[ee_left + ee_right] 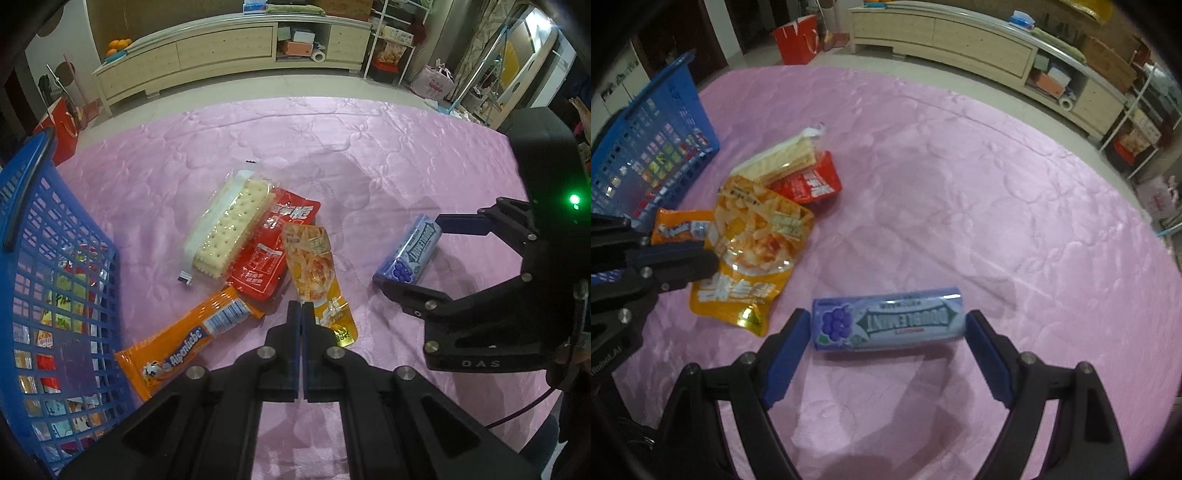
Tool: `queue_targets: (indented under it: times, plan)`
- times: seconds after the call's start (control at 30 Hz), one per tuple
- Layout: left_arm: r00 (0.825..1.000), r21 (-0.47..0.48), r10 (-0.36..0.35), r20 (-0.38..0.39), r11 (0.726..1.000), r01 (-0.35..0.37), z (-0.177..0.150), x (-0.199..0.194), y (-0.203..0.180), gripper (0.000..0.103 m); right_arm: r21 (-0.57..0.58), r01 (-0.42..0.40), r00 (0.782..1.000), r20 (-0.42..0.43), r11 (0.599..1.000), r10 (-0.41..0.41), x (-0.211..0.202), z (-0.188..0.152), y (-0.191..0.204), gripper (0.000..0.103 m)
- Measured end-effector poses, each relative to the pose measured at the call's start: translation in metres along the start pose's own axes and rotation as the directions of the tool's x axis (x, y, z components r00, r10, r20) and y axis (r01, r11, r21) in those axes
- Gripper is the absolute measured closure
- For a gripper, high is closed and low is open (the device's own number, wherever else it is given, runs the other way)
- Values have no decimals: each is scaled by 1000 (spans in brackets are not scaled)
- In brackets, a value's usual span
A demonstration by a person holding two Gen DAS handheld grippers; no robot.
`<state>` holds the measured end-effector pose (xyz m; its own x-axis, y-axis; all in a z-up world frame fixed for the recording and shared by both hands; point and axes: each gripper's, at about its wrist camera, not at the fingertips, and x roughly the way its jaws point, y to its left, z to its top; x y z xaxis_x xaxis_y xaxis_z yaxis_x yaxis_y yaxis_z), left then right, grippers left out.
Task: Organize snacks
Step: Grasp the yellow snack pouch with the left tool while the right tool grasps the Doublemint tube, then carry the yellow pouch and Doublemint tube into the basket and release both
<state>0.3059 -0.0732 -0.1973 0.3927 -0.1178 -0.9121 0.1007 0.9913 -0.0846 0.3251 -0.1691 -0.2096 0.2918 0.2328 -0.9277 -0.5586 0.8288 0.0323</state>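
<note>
A purple Doublemint gum pack [888, 322] lies on the pink cloth between the open fingers of my right gripper [886, 317], one finger at each end; it also shows in the left wrist view [408, 254]. My left gripper [300, 306] is shut and empty, its tips over the lower end of a yellow chip pouch [317, 275]. Beside that lie a red packet [266, 247], a clear cracker pack [231, 230] and an orange Alpenliebe pack [184, 341]. A blue basket [55, 280] with snacks inside stands at the left.
The pink quilted cloth [960, 177] covers the table. A low wooden cabinet [229, 48] and a red bag [59, 125] stand on the floor beyond the far edge. A metal shelf rack [395, 40] is at the back right.
</note>
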Motion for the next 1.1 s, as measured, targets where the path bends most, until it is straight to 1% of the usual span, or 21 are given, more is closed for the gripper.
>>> queue_targets:
  times: [0.07, 0.17, 0.2, 0.23, 0.37, 0.47, 0.7, 0.9, 1.0, 1.1]
  plan:
    - [1000, 4, -4, 6, 1000, 4, 1, 1, -4, 103, -2, 7, 1000, 9, 1000, -7, 3, -2, 4, 18]
    - [1000, 3, -13, 13, 1000, 13, 0, -2, -5, 103, 11, 7, 1000, 27, 1000, -7, -1, -6, 4, 19]
    - [1000, 5, -16, 15, 1000, 16, -1, -5, -5, 103, 17, 3, 999, 37, 1000, -4, -4, -8, 5, 19]
    - [1000, 10, -18, 19, 1000, 18, -1, -8, -6, 103, 31, 35, 999, 36, 999, -36, -8, -12, 7, 19]
    - [999, 24, -25, 40, 999, 24, -4, -21, -10, 103, 33, 30, 997, 65, 999, -32, -31, -17, 17, 19]
    - [998, 31, -27, 64, 999, 25, -5, -38, -13, 103, 30, 39, 995, 88, 999, -42, -52, -18, 28, 19]
    - [990, 41, -22, 138, 999, 17, -15, -94, -15, 103, 58, 21, 989, 147, 998, -30, -102, -14, 53, 19]
    - [979, 27, -11, 201, 1000, 6, -27, -142, 2, 103, 52, 17, 981, 191, 998, -26, -138, -9, 90, 19]
    - [973, 11, -1, 232, 1000, -2, -36, -162, 17, 103, 81, 10, 982, 185, 997, -25, -144, -4, 104, 19]
    - [968, -17, 6, 251, 1000, -1, -45, -176, 38, 103, 81, -15, 981, 192, 997, -1, -145, 4, 119, 19]
